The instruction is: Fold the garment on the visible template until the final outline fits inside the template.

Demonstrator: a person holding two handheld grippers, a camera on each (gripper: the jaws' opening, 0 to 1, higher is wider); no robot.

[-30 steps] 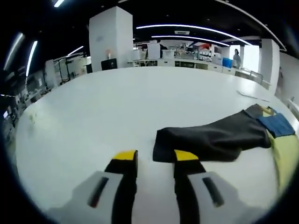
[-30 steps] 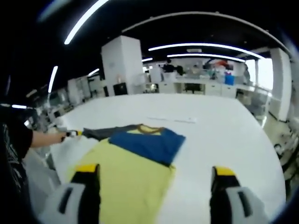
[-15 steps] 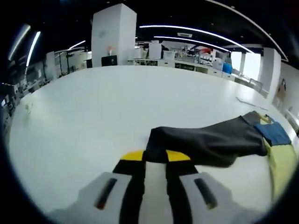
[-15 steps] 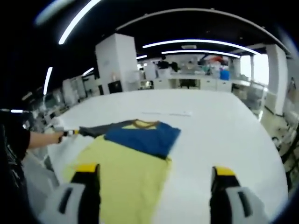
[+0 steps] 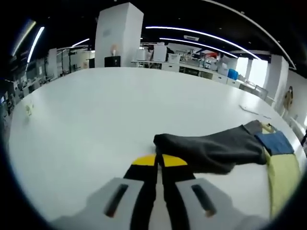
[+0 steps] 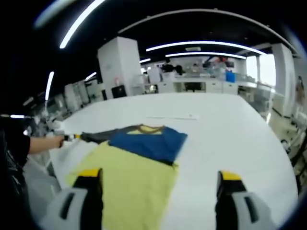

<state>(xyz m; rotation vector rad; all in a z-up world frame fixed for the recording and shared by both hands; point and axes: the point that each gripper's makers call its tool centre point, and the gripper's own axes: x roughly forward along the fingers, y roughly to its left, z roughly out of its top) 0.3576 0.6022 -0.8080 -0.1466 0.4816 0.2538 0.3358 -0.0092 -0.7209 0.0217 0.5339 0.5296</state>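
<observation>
The garment lies on the white table (image 5: 96,110): a yellow body (image 6: 136,184), a blue panel (image 6: 151,141) across the chest and a dark grey sleeve (image 5: 216,146). My left gripper (image 5: 158,160) is shut on the cuff of that sleeve, which bunches up just past the yellow fingertips. In the right gripper view the left gripper (image 6: 72,137) pinches the sleeve end (image 6: 98,136) at the far left, held by a person's hand (image 6: 43,142). My right gripper (image 6: 158,178) stands open above the yellow hem, one finger (image 6: 88,179) over the fabric, the other over bare table.
A thin white strip (image 6: 172,116) lies on the table beyond the garment. Pillars, benches and shelving stand in the room behind the table's far edge. The person's dark sleeve (image 6: 12,158) fills the left side of the right gripper view.
My left gripper has gone from open to shut, closing on the grey sleeve's cuff, and the cuff now bunches upward. The right gripper has stayed open and nearly still.
</observation>
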